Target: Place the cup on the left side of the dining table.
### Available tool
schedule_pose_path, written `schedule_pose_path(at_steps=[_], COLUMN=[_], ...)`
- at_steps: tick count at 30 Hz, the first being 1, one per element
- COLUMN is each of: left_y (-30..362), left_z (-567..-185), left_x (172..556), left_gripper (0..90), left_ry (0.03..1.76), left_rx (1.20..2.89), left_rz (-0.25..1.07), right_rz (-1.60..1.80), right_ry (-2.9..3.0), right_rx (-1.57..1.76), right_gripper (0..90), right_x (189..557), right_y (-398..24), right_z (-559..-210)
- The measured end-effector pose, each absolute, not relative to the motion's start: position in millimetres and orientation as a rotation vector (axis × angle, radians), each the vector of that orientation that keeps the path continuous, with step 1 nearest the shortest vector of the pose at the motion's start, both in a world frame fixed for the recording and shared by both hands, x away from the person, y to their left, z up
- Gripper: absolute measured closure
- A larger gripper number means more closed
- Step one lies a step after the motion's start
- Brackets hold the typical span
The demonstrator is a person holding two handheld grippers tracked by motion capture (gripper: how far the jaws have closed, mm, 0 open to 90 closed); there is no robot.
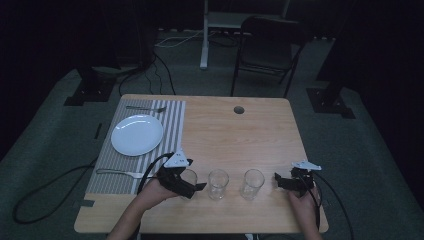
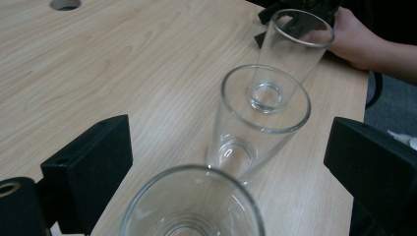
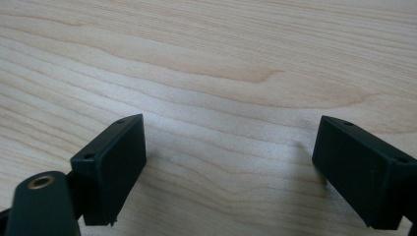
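Three clear drinking glasses stand upright in a row along the near edge of the pale wood-grain table (image 1: 260, 130). The left gripper (image 1: 192, 181) comes in from 7 o'clock, its black blocky jaws spread wide on either side of the nearest glass (image 2: 192, 206), not touching it. In the left gripper view the middle glass (image 2: 258, 123) and the far glass (image 2: 290, 56) line up toward 1 o'clock, smooth and tapered with thick bases. The right gripper (image 1: 281, 181), at 5 o'clock, points toward the far glass, jaws spread wide over bare wood, holding nothing. Farther back, at 10 o'clock, a round white plate (image 1: 137, 134) sits on a grey striped placemat (image 1: 172, 125) between two metal forks (image 1: 120, 173).
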State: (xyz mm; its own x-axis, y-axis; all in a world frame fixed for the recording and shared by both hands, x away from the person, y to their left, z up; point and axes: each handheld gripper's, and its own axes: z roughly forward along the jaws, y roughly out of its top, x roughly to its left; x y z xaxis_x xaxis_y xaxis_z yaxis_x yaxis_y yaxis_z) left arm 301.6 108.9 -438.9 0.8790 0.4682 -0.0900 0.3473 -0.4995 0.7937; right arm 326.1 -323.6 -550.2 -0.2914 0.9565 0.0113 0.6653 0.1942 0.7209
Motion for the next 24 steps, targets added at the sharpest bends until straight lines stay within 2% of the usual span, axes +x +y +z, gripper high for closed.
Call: schedule_pose_path(at_steps=[24], left_y=[42.1], left_z=[-439.1], left_x=[306.3], left_gripper=[7.0], left_ry=[0.494], left_rx=[2.415], left_rz=[0.150], right_rz=[0.877], right_ry=[2.031], right_rx=[1.512], right_gripper=[12.6], right_x=[326.0], right_y=[-323.7], right_z=[-550.3])
